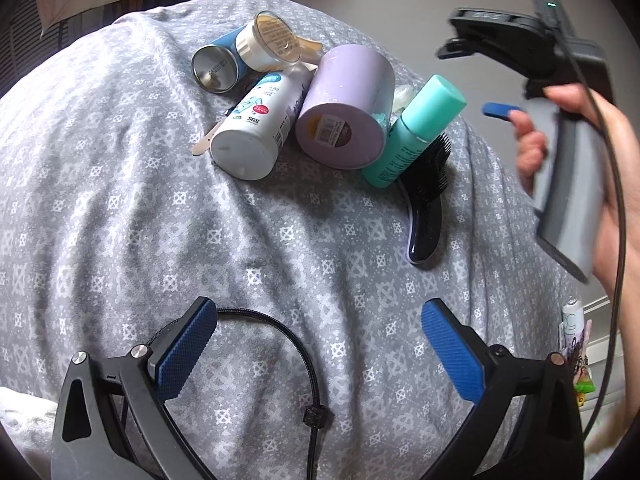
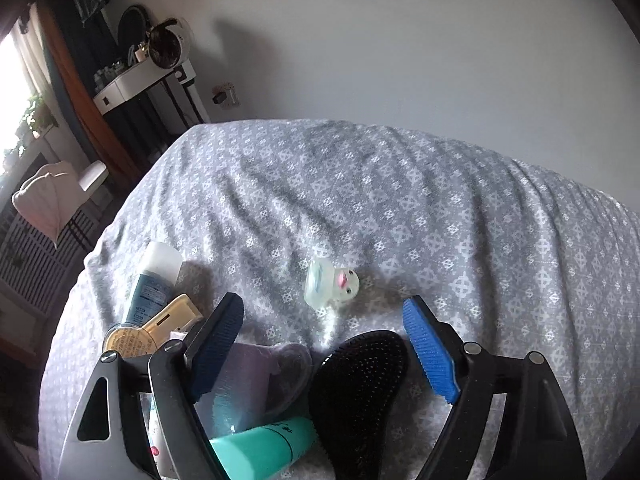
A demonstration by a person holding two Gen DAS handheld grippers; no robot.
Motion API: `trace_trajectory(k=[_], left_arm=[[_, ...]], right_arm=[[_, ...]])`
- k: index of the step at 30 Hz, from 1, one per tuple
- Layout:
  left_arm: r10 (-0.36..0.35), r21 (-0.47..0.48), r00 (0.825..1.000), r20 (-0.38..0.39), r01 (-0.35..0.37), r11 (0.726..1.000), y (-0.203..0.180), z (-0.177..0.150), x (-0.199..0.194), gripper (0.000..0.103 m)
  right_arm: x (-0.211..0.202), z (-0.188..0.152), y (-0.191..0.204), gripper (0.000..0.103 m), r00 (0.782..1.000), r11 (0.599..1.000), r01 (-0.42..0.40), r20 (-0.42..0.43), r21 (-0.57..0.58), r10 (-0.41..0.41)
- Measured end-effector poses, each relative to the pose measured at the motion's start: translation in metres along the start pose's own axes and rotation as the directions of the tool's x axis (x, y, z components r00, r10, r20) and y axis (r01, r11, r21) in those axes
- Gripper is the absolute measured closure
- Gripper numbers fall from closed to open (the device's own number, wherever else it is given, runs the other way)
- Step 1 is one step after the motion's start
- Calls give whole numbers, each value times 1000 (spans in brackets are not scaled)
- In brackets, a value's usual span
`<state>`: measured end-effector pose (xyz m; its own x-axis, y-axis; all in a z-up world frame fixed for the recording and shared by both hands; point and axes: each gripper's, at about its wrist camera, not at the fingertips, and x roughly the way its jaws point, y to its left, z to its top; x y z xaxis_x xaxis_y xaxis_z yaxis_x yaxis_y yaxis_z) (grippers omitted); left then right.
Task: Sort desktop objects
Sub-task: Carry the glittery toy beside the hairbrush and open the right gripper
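Left wrist view first: our left gripper (image 1: 320, 344) hangs wide open over bare grey bedspread (image 1: 120, 200), nothing between its pads. Ahead sits the heap we must sort: a white bottle (image 1: 250, 136), a lilac tub (image 1: 346, 108), a teal bottle (image 1: 412, 132) lying against a black hairbrush (image 1: 426, 200), and a white jar (image 1: 268, 42) beside a steel-bottomed can (image 1: 214, 70). We judge the bottles light, stiff and smooth, so likely to roll or slip; a hold across the middle of the body seems best. At the right, a hand (image 1: 608, 184) carries our right gripper (image 1: 500, 111), blurred.

Right wrist view: our right gripper (image 2: 324, 344) stands open, gripping nothing. The hairbrush (image 2: 360, 384) lies just below and between its fingers, bristles up; we judge it light and rigid, best pinched across its narrow handle. A small translucent duck (image 2: 332, 284) sits alone further out, probably soft and slippery.
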<state>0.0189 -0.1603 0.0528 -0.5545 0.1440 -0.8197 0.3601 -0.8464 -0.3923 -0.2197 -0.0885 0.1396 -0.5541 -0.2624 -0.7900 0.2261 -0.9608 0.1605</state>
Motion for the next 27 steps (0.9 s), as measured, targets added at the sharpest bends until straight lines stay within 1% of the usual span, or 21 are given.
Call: trace_trajectory(k=[3,5,6,8,11,13,14,15,16,17,18,19,21,22,23,24,25,26,27], left_arm=[[15,18,1000,12,-15,1000,-3,0,-1,0],[21,38,1000,22,-22,999,-9,0,-3,0],[24,51,999,27,-25,998,-12,-1,-4,0],[26,75,999,38,-29,997,-18,-2,-7,0],[25,131,997,67,-34,991,-25,-5,-18,0],[13,192,996,87,-29,981,-31,-12,-25,0],[6,232,996,94,-28,972,-38,-16,-27,0],[-1,279,995,98,-26,960,-47,-21,-28,0],[-11,335,995,103,-24,942,-57,-28,-30,0],[-20,396,994,109,-25,918,-68,-36,-33,0],[-29,457,993,115,-28,889,-82,-44,-36,0],[-40,517,993,115,-25,856,-94,-56,-39,0],[-84,634,992,99,2,773,-123,-77,-47,0],[-114,685,990,89,22,728,-137,-89,-53,0],[-140,722,987,80,39,691,-154,-102,-59,0],[-166,749,984,60,65,660,-172,-113,-65,0],[-198,770,980,21,110,628,-190,-124,-69,0],[-233,788,972,-28,165,593,-210,-133,-72,0],[-258,803,964,-68,206,559,-231,-142,-75,0]], right_arm=[[-39,-12,-24,21,999,996,-12,43,86,9],[-73,-33,-46,21,997,990,-7,71,141,-3],[-93,-48,-57,21,995,988,2,94,151,-17],[-130,-80,-78,21,990,987,49,127,151,-69],[-186,-142,-126,21,977,975,130,147,181,-157],[-221,-184,-161,21,964,956,189,142,226,-224],[-241,-205,-183,21,955,940,217,142,264,-261],[-264,-229,-208,21,942,915,247,143,318,-304],[-281,-244,-226,21,930,892,266,145,364,-337],[-303,-264,-249,21,911,854,283,156,436,-381],[-327,-284,-271,21,887,808,287,175,515,-427],[-350,-300,-292,21,858,755,284,194,591,-475],[-397,-336,-332,20,777,621,255,226,741,-588],[-411,-347,-342,19,745,578,237,236,781,-624],[-426,-363,-354,18,702,529,213,247,822,-668],[-438,-375,-363,15,664,496,198,256,846,-702],[-446,-385,-369,8,632,473,191,261,860,-729],[-452,-396,-375,3,602,452,185,263,872,-754],[-456,-406,-380,0,581,435,172,266,884,-769]])
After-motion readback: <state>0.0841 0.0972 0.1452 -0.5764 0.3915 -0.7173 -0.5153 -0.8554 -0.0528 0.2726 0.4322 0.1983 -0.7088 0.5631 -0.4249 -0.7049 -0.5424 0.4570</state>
